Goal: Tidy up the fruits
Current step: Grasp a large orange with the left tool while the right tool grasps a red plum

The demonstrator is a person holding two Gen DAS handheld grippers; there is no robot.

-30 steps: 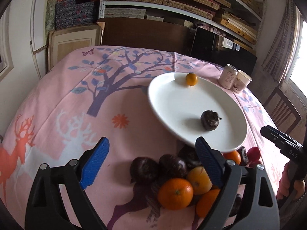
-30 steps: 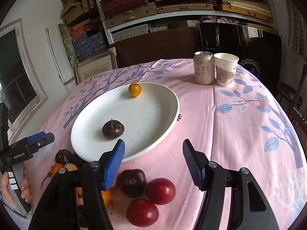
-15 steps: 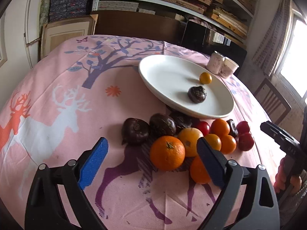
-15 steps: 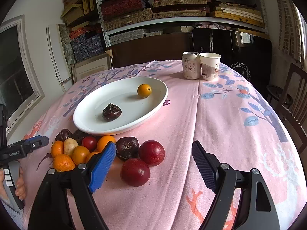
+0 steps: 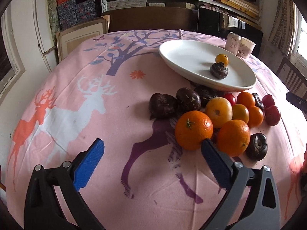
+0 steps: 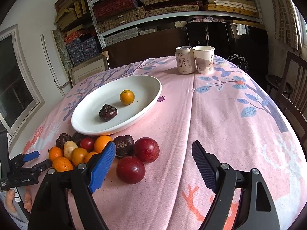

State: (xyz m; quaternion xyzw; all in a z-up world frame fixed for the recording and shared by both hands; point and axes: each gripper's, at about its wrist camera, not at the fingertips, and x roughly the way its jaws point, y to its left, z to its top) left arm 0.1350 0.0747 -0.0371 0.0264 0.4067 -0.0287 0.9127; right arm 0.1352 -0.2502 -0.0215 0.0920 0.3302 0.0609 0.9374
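Note:
A white plate (image 5: 184,57) (image 6: 138,84) holds a small orange (image 5: 222,59) (image 6: 127,97) and a dark brown fruit (image 5: 218,70) (image 6: 107,113). In front of it lies a pile of oranges, dark fruits and small red ones on the pink cloth, with a big orange (image 5: 193,130) nearest. My left gripper (image 5: 152,143) hovers just short of that orange, its jaws opening with nothing between them. My right gripper (image 6: 153,146) is open above two red plums (image 6: 130,169), not touching them. The left gripper (image 6: 39,160) also shows at the pile's left.
A drink can (image 6: 184,60) and a paper cup (image 6: 203,59) stand at the table's far side. A wooden chair (image 6: 295,88) is on the right. Shelves of boxes fill the back wall. The tablecloth falls away at the near edge.
Both grippers have drawn back from the plate toward the near side of the table. The fruit pile, earlier between the left jaws, now lies ahead of them. Both pairs of jaws stand wider.

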